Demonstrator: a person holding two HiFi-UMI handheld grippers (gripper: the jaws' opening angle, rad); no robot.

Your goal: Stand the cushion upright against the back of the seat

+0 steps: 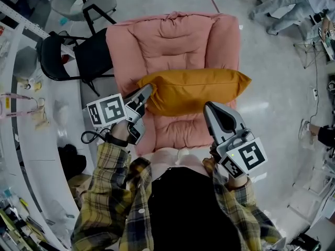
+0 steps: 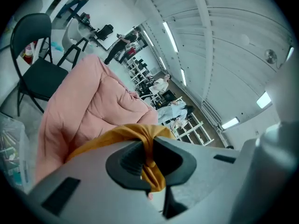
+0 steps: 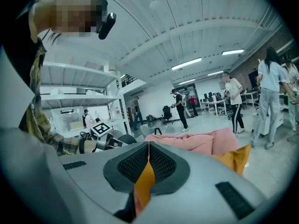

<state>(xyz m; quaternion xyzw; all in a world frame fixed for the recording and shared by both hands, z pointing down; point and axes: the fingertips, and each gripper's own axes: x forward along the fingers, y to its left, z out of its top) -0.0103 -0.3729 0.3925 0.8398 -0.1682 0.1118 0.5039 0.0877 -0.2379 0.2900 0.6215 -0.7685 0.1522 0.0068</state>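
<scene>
An orange cushion (image 1: 193, 90) lies lengthwise across a pink padded seat (image 1: 172, 41), held off the seat pad at both ends. My left gripper (image 1: 148, 91) is shut on the cushion's left corner; in the left gripper view a bunch of orange fabric (image 2: 148, 164) is pinched between the jaws, with the pink seat (image 2: 79, 111) behind. My right gripper (image 1: 208, 109) is shut on the cushion's lower right edge. The right gripper view shows orange cloth (image 3: 145, 183) squeezed between the ribbed pads and a free cushion corner (image 3: 233, 160) beside the pink seat (image 3: 196, 141).
A black folding chair (image 1: 73, 56) stands just left of the seat, with a grey chair (image 1: 99, 4) behind it. A white counter (image 1: 31, 140) with clutter runs along the left. People sit and stand at the far right (image 1: 293, 4).
</scene>
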